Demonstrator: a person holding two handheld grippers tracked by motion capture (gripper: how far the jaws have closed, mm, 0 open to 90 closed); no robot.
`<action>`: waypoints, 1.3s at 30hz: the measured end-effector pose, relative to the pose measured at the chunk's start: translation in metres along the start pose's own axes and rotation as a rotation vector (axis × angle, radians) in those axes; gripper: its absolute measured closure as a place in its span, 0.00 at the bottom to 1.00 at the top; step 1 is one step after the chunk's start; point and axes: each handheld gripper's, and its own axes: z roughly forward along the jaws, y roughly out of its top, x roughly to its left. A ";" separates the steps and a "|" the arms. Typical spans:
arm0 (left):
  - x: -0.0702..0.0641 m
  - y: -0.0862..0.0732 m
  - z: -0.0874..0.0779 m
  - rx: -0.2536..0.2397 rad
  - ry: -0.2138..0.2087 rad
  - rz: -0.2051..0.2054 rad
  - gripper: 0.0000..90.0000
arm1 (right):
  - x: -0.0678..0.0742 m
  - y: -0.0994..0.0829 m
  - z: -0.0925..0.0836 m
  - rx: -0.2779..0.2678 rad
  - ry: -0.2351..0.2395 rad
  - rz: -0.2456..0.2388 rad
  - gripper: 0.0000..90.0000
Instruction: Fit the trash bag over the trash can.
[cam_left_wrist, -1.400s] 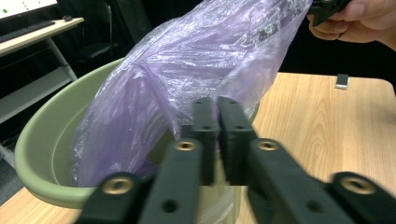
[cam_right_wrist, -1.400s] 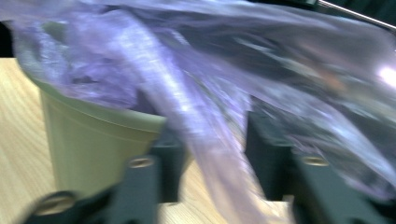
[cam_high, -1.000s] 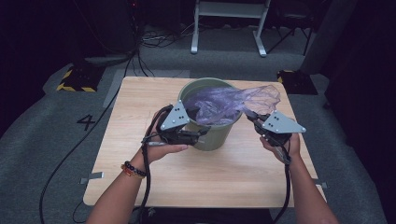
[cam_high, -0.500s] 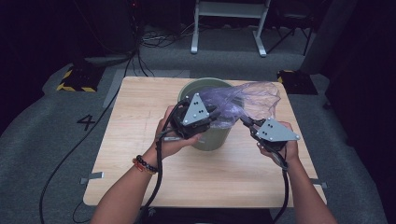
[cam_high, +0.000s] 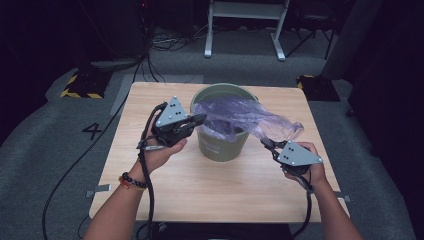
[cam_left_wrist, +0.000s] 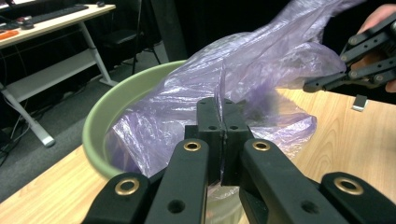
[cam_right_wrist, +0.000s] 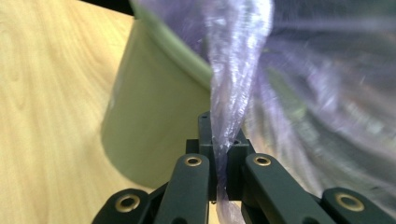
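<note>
The thin, translucent purple plastic bin bag (cam_high: 240, 120) lies half in and half out of the round olive-green plastic bucket (cam_high: 220, 147) that stands on the light wooden table (cam_high: 165, 195), its bulk sagging into the bucket's mouth and one tail drawn out past the rim toward four o'clock. The left gripper (cam_high: 199, 119), at the rim's nine o'clock, has just been closing its jaws, and in the left gripper view they meet flat with a fold of the film (cam_left_wrist: 233, 79) pinched between the pads. The right gripper (cam_high: 266, 145), off the bucket toward four o'clock, has its jaws pressed together on a twisted rope of the bag (cam_right_wrist: 236, 88), which runs straight up out of the pads in the right gripper view. The bag looks almost weightless, limp and slick, so it will likely follow any pull, billow, and cling to itself rather than keep a shape; a small pinch of film could slide out or stretch and tear if tugged hard. The safest hold seems to be on the hem of the opening, gathered into several layers, with the two grips set well apart on opposite sides so the mouth can be spread over the rim. The bucket is stiff but light, and a sideways pull on the bag could tip or drag it
</note>
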 end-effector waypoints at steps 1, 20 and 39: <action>0.001 -0.003 -0.002 0.000 -0.003 -0.006 1.00 | 0.002 -0.003 0.000 0.002 0.008 0.001 1.00; 0.016 -0.076 0.003 0.023 0.044 -0.113 0.99 | 0.012 -0.050 0.018 0.071 0.058 0.063 0.91; 0.007 -0.060 -0.005 -0.036 0.101 -0.089 0.99 | 0.038 -0.014 -0.032 -0.128 -0.050 -0.067 0.53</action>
